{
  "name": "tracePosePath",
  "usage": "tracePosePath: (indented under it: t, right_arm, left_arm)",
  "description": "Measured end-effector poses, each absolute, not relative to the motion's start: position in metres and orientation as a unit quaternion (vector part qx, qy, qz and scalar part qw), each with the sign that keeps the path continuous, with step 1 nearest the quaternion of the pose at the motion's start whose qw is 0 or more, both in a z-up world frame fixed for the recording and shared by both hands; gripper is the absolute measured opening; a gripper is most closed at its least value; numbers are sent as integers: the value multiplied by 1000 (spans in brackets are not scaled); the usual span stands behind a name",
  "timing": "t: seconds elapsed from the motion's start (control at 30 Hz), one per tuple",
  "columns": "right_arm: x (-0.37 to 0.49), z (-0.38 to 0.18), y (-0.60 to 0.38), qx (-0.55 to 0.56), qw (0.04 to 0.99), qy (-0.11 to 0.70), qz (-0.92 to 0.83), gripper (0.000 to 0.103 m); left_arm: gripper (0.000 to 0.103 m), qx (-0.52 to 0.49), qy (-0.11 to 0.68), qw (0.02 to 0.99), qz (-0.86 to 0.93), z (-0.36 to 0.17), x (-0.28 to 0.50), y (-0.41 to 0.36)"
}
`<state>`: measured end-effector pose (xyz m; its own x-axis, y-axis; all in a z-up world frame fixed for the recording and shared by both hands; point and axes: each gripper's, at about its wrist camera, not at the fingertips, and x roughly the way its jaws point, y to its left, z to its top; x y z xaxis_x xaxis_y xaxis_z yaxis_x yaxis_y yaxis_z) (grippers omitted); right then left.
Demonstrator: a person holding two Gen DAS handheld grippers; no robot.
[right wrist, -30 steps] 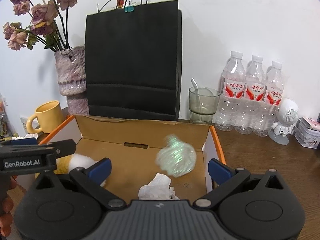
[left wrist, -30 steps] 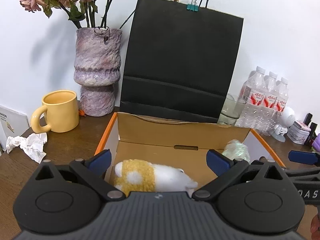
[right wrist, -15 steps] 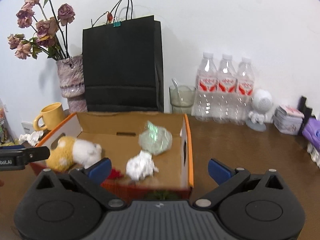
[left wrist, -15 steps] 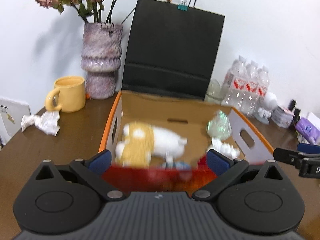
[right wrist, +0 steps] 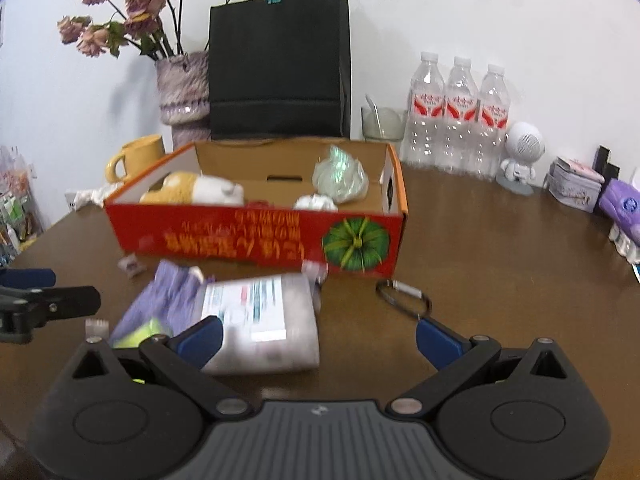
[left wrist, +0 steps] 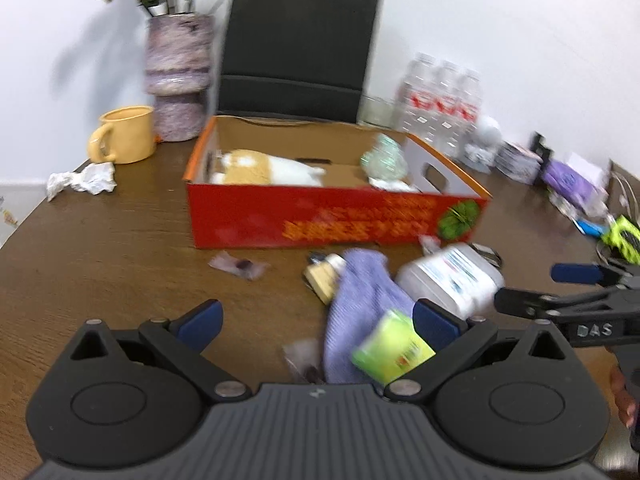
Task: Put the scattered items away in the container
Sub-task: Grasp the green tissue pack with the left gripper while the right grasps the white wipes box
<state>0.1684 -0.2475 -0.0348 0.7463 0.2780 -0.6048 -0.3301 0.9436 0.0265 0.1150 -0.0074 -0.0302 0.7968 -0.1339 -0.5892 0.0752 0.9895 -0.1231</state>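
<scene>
The red cardboard box (left wrist: 332,220) (right wrist: 256,236) stands mid-table. It holds a yellow-and-white plush (left wrist: 260,166) (right wrist: 196,190), a green crinkled ball (left wrist: 384,158) (right wrist: 340,176) and crumpled white paper (right wrist: 316,202). In front of it lie a purple cloth (left wrist: 360,304) (right wrist: 168,296), a white bottle on its side (left wrist: 452,276) (right wrist: 260,316), a yellow-green packet (left wrist: 392,348), a small yellow item (left wrist: 324,276) and a wrapper (left wrist: 240,266). My left gripper (left wrist: 316,320) is open and empty above the table, by the cloth. My right gripper (right wrist: 318,334) is open and empty over the bottle.
A black paper bag (right wrist: 280,64), a vase of dried roses (right wrist: 184,88), a yellow mug (left wrist: 124,134), water bottles (right wrist: 460,116), a glass (right wrist: 382,122) and a white figurine (right wrist: 520,156) stand behind the box. Crumpled paper (left wrist: 82,180) lies left; a black key ring (right wrist: 404,300) lies right.
Both grippers have pulled back from over the box towards the table's near side. The front of the box and the loose items before it have come into view.
</scene>
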Motion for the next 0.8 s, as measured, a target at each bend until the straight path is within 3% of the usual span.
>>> tracePosePath:
  t: [0.27, 0.37, 0.43, 0.5, 0.8]
  right_arm:
    - [143, -54, -268, -28, 931, 338, 135, 103]
    - [136, -58, -275, -23, 931, 342, 126, 103]
    - [134, -59, -279, -20, 931, 343, 122, 103]
    - [134, -58, -281, -17, 932, 343, 118, 103]
    - [155, -52, -242, -23, 929, 332, 163, 103]
  left_arm:
    - [103, 6, 323, 941, -107, -48, 111, -50]
    - [96, 16, 327, 937, -121, -55, 119, -58]
    - [77, 20, 335, 933, -128, -60, 124, -61]
    - [72, 18, 341, 930, -134, -64, 128, -61]
    - [68, -45, 303, 946, -106, -42, 120, -16]
